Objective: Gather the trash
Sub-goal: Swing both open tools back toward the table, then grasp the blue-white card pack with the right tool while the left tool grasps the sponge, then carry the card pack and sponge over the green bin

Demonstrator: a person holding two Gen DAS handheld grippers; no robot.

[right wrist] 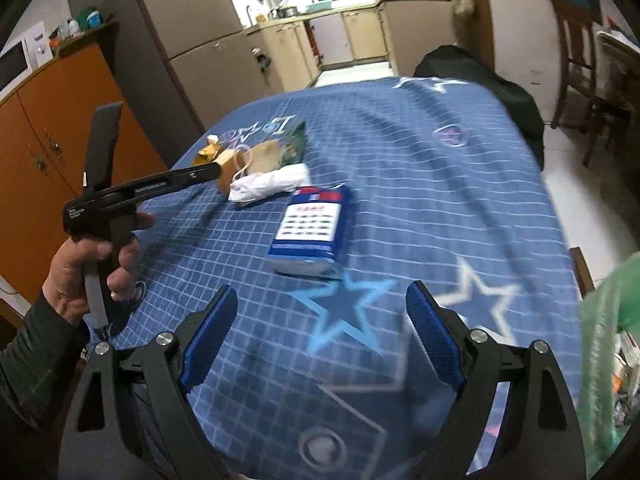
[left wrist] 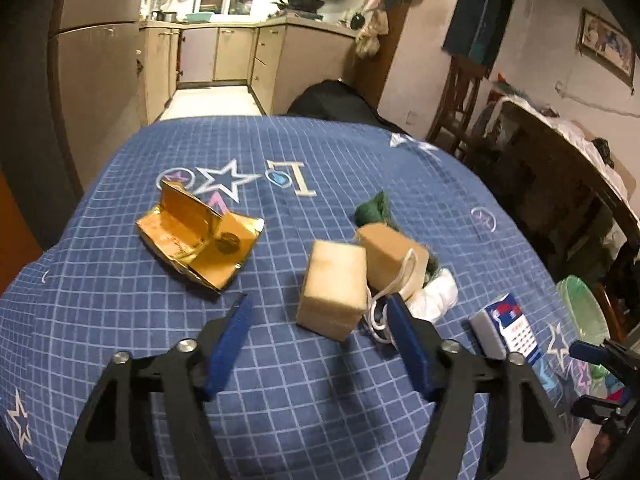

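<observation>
- Several pieces of trash lie on the blue checked tabletop (left wrist: 120, 320): a torn gold wrapper (left wrist: 198, 236), two tan blocks (left wrist: 334, 288), a white crumpled wad (left wrist: 436, 294) with a cord, a green scrap (left wrist: 374, 210) and a blue-and-white packet (right wrist: 314, 226).
- Our left gripper (left wrist: 320, 312) has its fingers spread wide and empty, the nearer tan block just ahead between them.
- Our right gripper (right wrist: 320, 308) is likewise wide and empty, short of the packet.
- The green-lined bin (left wrist: 582, 308) stands off the tabletop's right edge.
- We judge the risks: the block may tip or skid if one finger touches first; the cord may snag and drag the wad along.
</observation>
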